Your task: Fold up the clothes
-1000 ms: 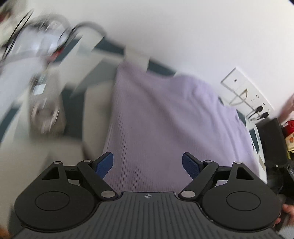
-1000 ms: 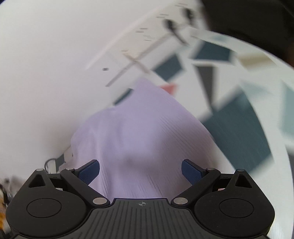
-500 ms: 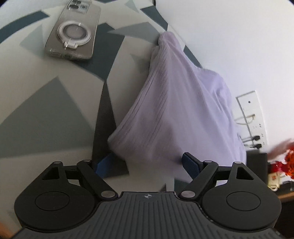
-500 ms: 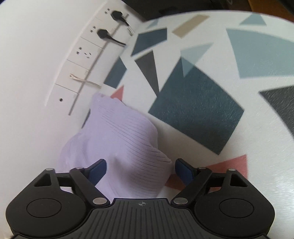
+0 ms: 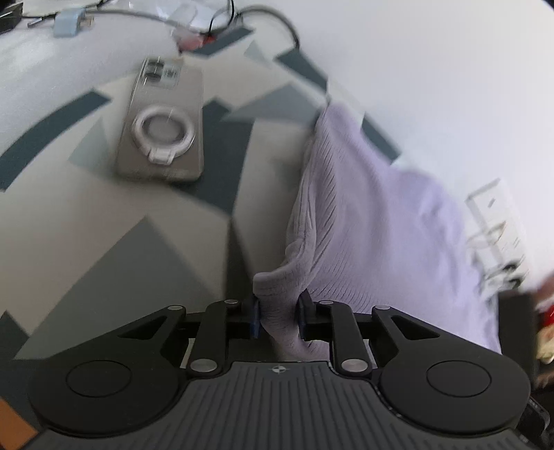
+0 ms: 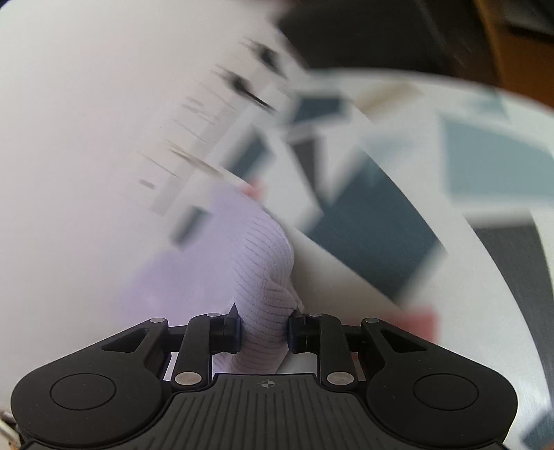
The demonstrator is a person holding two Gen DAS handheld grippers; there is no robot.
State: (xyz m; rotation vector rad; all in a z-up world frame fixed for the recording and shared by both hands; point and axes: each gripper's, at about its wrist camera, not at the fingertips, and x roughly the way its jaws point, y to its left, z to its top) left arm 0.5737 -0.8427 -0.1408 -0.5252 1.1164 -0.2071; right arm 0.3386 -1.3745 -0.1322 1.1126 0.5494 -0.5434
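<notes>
nearest in the left wrist view, the left gripper (image 5: 278, 318) has just been closing and its two blue-padded fingers (image 5: 255, 320) now pinch a bunched corner of the one lilac ribbed garment (image 5: 374, 242), the cloth squeezed into a narrow fold between the pads. in the right wrist view the right gripper (image 6: 265, 327) has likewise just been closing, and its two fingers (image 6: 232, 327) are clamped on another bunched edge of the same garment (image 6: 249, 263), which bulges up between them. so there is one piece of clothing, gripped at two places by two grippers. beyond the left gripper the garment spreads away across the counter (image 5: 86, 242) toward the white wall (image 5: 432, 69), rising in a ridge whose far tip lies close to the wall. the counter is pale with a pattern of dark blue, grey and a few reddish triangles and angular patches (image 6: 377, 221). to the left of the garment, well apart from it, one phone (image 5: 161, 128) lies face down in a clear case with a white ring stand on its back. farther off, at the counter's far edge, several cables (image 5: 263, 17) and a small pale blue plug-like item lie in a blurred tangle. on the wall sit white socket plates (image 6: 221, 114) in a row with two dark plugs, streaked by blur; their exact count is not readable. a dark object stands at the right edge of the left view.
</notes>
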